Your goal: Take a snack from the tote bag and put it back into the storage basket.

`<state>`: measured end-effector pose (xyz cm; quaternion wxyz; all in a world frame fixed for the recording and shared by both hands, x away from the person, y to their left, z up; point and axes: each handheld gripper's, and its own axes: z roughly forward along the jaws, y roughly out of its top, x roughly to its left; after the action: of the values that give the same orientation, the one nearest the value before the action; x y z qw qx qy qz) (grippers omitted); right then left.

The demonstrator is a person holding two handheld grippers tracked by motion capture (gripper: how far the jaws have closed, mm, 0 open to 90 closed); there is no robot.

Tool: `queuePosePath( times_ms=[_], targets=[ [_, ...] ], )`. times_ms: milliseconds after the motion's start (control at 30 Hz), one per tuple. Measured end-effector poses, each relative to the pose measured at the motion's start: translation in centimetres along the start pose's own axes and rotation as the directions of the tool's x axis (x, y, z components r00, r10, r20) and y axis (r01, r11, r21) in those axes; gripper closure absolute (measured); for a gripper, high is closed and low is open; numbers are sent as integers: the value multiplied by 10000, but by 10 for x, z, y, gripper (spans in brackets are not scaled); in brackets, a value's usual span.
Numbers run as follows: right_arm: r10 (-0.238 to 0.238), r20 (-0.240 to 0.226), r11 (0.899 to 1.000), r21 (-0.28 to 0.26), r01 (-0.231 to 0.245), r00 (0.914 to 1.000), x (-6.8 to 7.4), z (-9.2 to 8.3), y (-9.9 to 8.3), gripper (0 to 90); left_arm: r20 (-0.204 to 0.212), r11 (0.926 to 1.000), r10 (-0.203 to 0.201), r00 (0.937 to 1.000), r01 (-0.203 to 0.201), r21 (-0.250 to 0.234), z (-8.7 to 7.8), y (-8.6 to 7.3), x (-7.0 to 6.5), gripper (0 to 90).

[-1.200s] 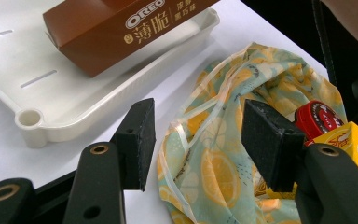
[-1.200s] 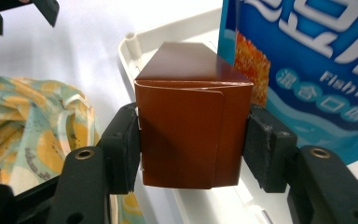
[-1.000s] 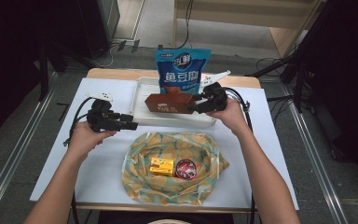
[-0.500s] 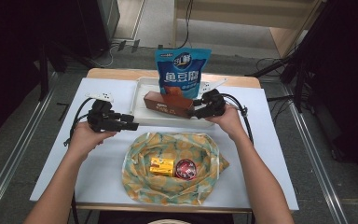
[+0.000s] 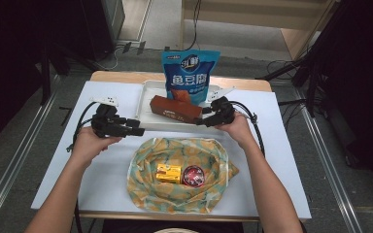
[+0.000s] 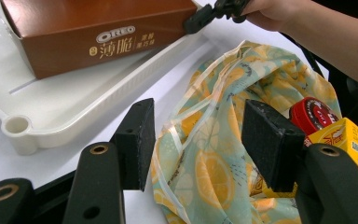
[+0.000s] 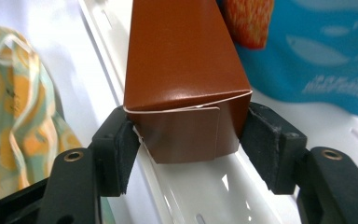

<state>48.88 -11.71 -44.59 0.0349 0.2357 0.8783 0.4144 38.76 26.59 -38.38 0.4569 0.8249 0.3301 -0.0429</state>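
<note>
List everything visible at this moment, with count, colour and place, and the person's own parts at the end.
Brown box: one, brown, in the tray, its end between the right gripper's pads.
Tray: one, white, far middle of the table.
Snack pouch: one, blue, upright behind the box.
Cloth bag: one, yellow-green citrus print, near middle.
Small carton: one, yellow, in the bag.
Round tin: one, red, beside the carton.
Table: one, white top.
Left gripper: black, open, holding nothing.
Right gripper: black, jaws just opening around the box.
</note>
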Motion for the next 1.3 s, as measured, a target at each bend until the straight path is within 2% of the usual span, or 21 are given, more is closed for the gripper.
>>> queuePosePath(
  times_ms=[233, 400, 667, 800, 1100, 1300],
  targets=[
    [461, -63, 9981, -405, -463, 9989, -4, -1, -6, 330, 28, 10000, 14, 10000, -14, -3, 0, 0, -1, 450],
    [465, 52, 9973, -577, -461, 9989, -1, -7, -4, 306, -2, 10000, 18, 10000, -18, -40, -1, 0, 0, 450],
    [-2, 407, 9931, -1169, 50, 9992, 16, -18, 14, 390, -46, 10000, 26, 10000, -26, -84, -2, 0, 0, 450],
    [-120, 423, 9931, -1156, 169, 9990, 25, -17, 21, 421, -52, 10000, 18, 10000, -19, -85, -2, 0, 0, 450],
    [-58, 187, 9944, -1054, 77, 9998, 36, -1, 27, 506, -43, 9999, 14, 10000, -15, -122, -3, 0, 0, 450],
    [280, 95, 9917, -1256, -266, 9996, 40, 12, 31, 574, -51, 10000, 17, 10000, -17, -49, -2, 0, 0, 450]
  ],
)
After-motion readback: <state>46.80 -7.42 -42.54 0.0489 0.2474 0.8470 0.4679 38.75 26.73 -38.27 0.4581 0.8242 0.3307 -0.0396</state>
